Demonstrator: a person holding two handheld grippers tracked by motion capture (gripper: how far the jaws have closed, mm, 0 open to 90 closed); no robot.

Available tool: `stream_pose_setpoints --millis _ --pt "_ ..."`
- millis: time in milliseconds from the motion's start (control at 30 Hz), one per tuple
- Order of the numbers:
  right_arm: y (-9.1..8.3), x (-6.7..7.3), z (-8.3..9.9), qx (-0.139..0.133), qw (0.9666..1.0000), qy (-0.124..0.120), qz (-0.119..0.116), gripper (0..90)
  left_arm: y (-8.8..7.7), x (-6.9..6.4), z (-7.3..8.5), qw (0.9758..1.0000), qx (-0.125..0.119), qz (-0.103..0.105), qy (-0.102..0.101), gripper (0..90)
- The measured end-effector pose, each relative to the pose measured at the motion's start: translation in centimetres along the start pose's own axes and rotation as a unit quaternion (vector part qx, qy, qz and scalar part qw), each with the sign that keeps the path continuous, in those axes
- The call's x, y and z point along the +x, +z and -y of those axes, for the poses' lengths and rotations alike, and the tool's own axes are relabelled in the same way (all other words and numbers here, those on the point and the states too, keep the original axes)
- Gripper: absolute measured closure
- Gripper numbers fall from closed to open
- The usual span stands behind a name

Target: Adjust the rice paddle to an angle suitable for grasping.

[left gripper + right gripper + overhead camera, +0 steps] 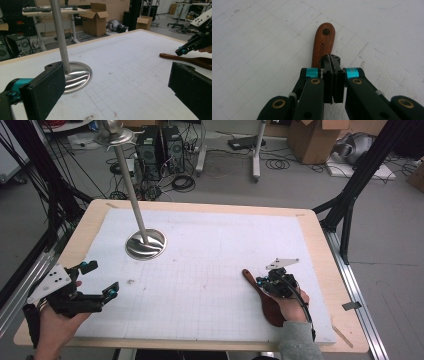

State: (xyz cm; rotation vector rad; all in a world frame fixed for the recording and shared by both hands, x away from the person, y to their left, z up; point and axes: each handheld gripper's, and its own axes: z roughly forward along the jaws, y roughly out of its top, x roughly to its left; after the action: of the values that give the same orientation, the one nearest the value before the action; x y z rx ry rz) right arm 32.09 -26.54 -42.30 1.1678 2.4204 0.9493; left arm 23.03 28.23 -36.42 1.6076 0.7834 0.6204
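— Where's the spoon?

— Flat on the counter, near right, handle pointing far-left. My right gripper sits over the handle, jaws pressed together. I can't tell if they pinch any wood or just ride above it.

— Risk?

— If nothing's caught, a lift comes up empty. If only an edge is caught, the spoon could twist and drop.

— Left?

— Left gripper spread wide, holding nothing, near left. The stand is close on its far side; I could knock it.

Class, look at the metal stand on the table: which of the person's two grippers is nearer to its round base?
Left. The left gripper, open, hovers near the table's left front, just short of the stand base. The right gripper sits across the table, shut above the wooden spoon.
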Motion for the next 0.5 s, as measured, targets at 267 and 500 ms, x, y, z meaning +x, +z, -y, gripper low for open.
stream_pose_setpoints --millis 267,500 --pt "0.41 -0.13 -0.05 0.006 1.0 -0.006 0.002 89.5 -0.07 -0.2 0.11 1.0 0.002 -0.002 0.001 1.8" --pt "0.56 -0.15 -0.02 0.014 0.9999 -0.005 0.0 89.5 0.08 -0.27 0.18 1.0 0.006 -0.002 0.006 1.8"
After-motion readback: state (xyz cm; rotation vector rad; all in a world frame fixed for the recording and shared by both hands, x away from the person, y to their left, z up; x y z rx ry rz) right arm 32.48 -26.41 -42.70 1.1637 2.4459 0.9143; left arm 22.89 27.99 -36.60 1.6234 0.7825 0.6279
